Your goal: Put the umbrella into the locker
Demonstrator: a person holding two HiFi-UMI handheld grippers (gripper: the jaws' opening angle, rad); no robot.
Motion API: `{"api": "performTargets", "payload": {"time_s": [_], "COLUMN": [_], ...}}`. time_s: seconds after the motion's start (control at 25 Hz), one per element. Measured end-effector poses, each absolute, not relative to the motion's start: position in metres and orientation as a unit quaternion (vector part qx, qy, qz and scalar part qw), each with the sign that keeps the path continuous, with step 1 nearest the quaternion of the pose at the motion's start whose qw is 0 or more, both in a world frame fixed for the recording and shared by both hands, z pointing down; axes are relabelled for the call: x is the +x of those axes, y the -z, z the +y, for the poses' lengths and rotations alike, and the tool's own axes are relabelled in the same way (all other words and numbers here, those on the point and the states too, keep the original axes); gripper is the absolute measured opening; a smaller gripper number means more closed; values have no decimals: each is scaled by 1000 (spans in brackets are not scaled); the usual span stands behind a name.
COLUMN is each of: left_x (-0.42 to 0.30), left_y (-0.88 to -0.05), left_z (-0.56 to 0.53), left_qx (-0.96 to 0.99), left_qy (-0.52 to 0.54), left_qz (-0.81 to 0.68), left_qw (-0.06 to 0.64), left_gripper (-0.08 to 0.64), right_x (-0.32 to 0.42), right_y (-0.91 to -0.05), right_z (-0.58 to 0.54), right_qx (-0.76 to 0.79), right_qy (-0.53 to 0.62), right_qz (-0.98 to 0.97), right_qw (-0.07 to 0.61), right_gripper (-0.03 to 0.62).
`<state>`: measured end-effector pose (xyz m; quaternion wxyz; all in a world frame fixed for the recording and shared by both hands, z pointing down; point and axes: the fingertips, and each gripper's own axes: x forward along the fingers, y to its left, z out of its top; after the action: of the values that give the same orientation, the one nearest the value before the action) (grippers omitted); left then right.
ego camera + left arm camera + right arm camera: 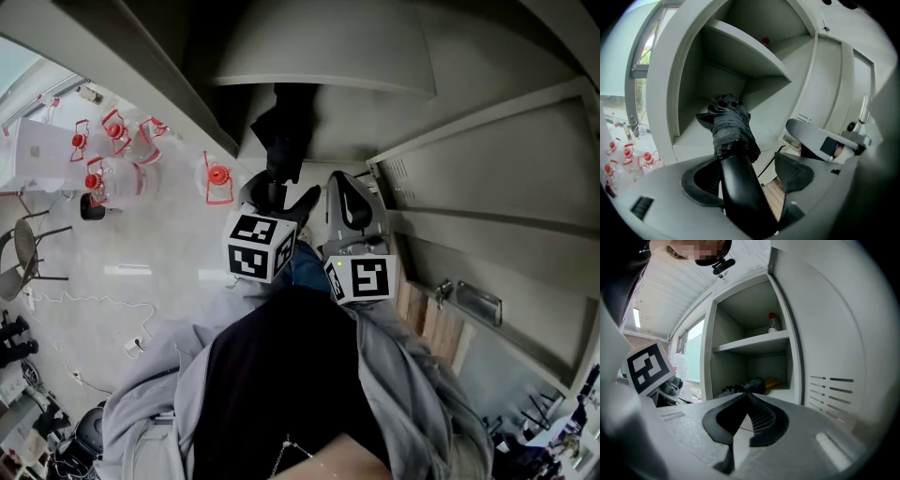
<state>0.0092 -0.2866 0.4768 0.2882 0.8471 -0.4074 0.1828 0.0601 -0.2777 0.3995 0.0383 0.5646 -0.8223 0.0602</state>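
Between left fingers (796, 172), cut-off umbrella handle (739, 183)

Pale floor (169, 291); red-capped water jugs (117, 178); chair (25, 249).

A workplace locker area: grey metal lockers (487, 178) at right, red-capped water jugs (117, 178), a chair (28, 253) and loose cable (103, 305) on the floor (178, 281) at left.

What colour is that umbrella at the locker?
The umbrella is black, clearest in the left gripper view.
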Motion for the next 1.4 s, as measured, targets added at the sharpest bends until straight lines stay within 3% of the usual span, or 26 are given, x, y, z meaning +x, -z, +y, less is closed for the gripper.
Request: {"api": "performTargets", "payload": {"time_s": [0.36,0.76,0.8,0.84,0.88,1.0,1.4], "left_x": [3,-38,-45,-53,-57,-59,-58], "left_y": [-459,-403,-397,-392,-388,-388,-432], "left_z": [-295,-290,-288,-286,-281,-265,-213], "left_qx": [847,861,861,861,865,889,901], "left_qy": [-149,-67,-63,-61,-59,-54,-107], "left_qz": [-430,-475,-481,-484,-478,-439,-382], "left_qw": [275,166,156,147,138,121,176], "left_gripper": [321,318,284,95,17,7,6], "right_x": [56,46,45,43,41,36,18], "right_y": [-407,-404,-403,-402,-401,-398,-395], "right_z": [-280,-285,-285,-285,-284,-281,-271], "right_qx": [554,538,536,534,531,524,510], "right_qy": [-76,-70,-68,-66,-64,-59,-57], "right_qz": [-828,-839,-841,-842,-844,-849,-857], "right_qw": [40,38,38,38,37,36,32], "right_gripper": [3,3,3,3,3,3,3]}}
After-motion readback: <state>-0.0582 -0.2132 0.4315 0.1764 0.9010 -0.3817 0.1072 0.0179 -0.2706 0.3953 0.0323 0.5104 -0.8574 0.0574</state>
